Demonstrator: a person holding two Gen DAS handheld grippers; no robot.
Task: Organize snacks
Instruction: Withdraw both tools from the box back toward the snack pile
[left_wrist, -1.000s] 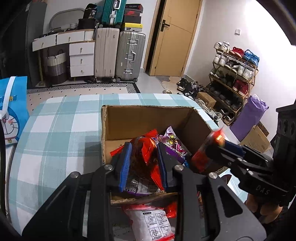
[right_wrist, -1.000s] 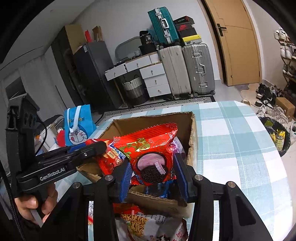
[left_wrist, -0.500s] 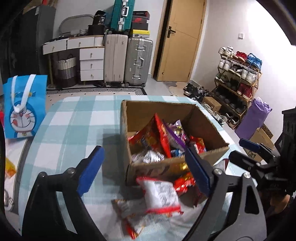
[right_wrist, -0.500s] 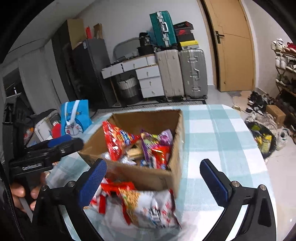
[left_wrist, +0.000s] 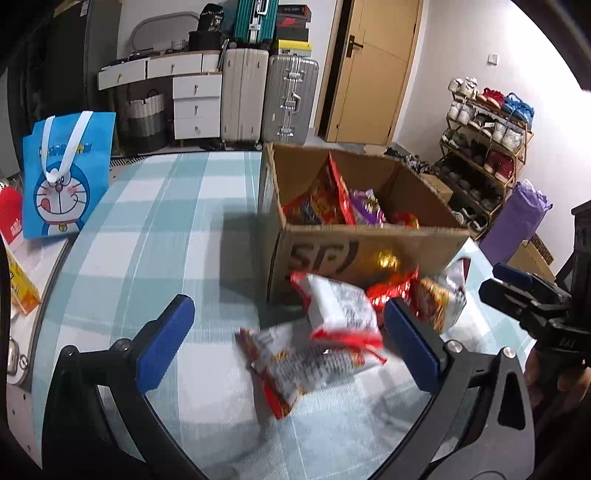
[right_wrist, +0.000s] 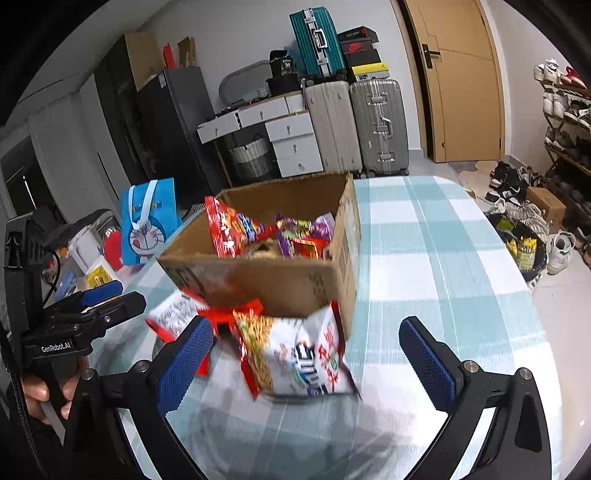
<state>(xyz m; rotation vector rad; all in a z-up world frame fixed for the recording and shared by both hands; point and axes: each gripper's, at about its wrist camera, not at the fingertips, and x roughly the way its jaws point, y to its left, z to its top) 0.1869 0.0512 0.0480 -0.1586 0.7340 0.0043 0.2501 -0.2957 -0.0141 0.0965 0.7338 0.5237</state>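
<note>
On the checked counter (left_wrist: 155, 206) I log one open cardboard box (left_wrist: 354, 251), stocked with snack packets: a red packet (right_wrist: 225, 229) standing upright at its left side, a purple packet (right_wrist: 321, 225) beside it toward the right. Against the box's near wall, loose on the counter: a white-and-red packet (left_wrist: 340, 314), a flat printed packet (left_wrist: 284, 365) partly under it, and a noodle-print packet (right_wrist: 299, 358). My left tongs (left_wrist: 291, 343) stand wide open, holding nothing, above the loose pile. My right tongs (right_wrist: 306, 362) likewise gape, empty, the noodle-print packet between their pads. A blue cartoon bag (left_wrist: 62, 173) stands at the counter's far left edge.
</note>
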